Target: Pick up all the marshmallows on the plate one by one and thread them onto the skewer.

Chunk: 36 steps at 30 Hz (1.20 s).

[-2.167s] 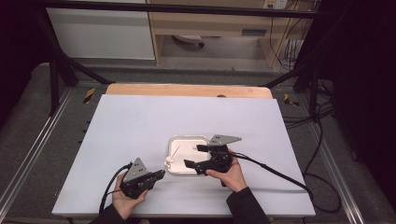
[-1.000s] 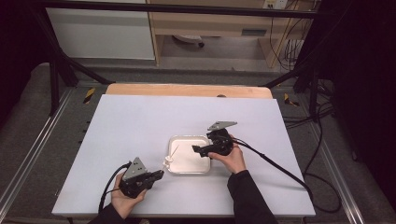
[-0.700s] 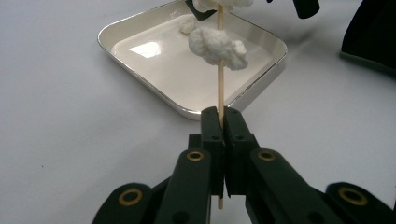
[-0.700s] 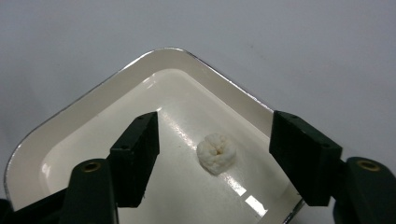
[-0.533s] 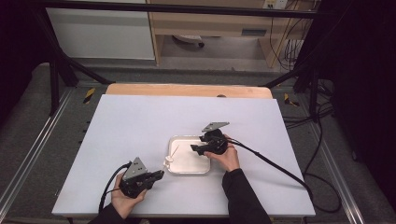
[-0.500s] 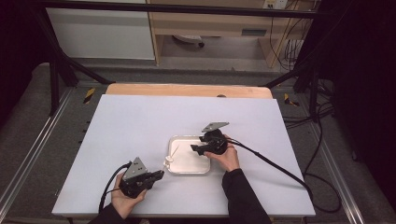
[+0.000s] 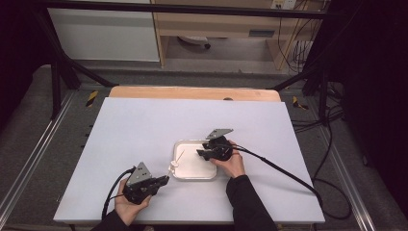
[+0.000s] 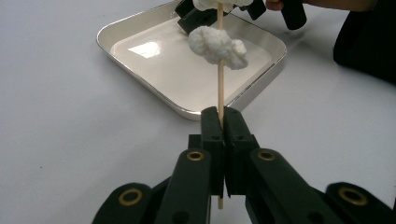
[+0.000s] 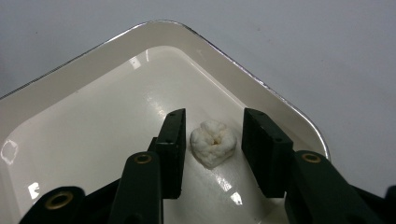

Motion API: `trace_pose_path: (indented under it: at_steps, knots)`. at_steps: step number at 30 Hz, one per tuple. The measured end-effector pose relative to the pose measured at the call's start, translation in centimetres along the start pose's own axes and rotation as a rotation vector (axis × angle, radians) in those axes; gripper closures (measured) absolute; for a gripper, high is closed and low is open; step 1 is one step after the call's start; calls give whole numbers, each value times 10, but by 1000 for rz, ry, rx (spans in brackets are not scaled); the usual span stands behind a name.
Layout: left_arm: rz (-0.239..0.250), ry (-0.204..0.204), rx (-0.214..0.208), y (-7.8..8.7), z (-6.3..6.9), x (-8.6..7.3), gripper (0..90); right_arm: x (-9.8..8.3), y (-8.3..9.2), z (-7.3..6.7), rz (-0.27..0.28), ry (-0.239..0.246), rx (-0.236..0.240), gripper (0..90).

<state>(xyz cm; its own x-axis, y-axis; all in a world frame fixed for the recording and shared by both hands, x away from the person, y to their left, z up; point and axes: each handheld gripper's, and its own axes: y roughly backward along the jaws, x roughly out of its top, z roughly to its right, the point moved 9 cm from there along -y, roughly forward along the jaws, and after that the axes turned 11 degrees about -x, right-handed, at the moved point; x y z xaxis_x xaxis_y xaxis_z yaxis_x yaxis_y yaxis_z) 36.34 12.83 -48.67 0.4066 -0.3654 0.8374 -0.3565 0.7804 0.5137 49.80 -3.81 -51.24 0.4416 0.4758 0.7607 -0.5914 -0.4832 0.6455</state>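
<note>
My left gripper (image 8: 222, 116) is shut on a thin wooden skewer (image 8: 220, 88), which points up over the white tray (image 8: 173, 70). A white fluffy lump (image 8: 217, 45) is threaded on the skewer. In the high view the left gripper (image 7: 165, 179) rests at the tray's near-left corner. My right gripper (image 9: 212, 130) reaches down into the tray (image 9: 93, 116). Its jaws have just been closing around a second white lump (image 9: 213, 142) on the tray floor. A small gap still shows on each side of that lump. In the high view the right gripper (image 7: 199, 153) is over the tray's right part.
The tray (image 7: 192, 178) sits near the middle of a white tabletop (image 7: 144, 125), with bare table all around it. A black cable (image 7: 279, 168) trails from the right gripper to the table's right edge. A wooden strip (image 7: 192, 93) borders the far edge.
The right gripper has shifted a little left and lower into the tray, and its jaws have narrowed around the lump. The left hand and skewer have stayed put.
</note>
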Motion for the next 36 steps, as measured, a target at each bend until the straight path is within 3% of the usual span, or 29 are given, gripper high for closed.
trace_pose_path:
  at_steps: [16,27,36]
  knots:
    - [1,-1,0,0,0,0,884,3,4,1,23,-13,-6,707]
    - [-1,-6,-3,0,2,0,884,17,36,-8,72,-48,69,712]
    - [-1,-12,-6,-1,3,1,884,28,65,-16,148,-78,136,718]
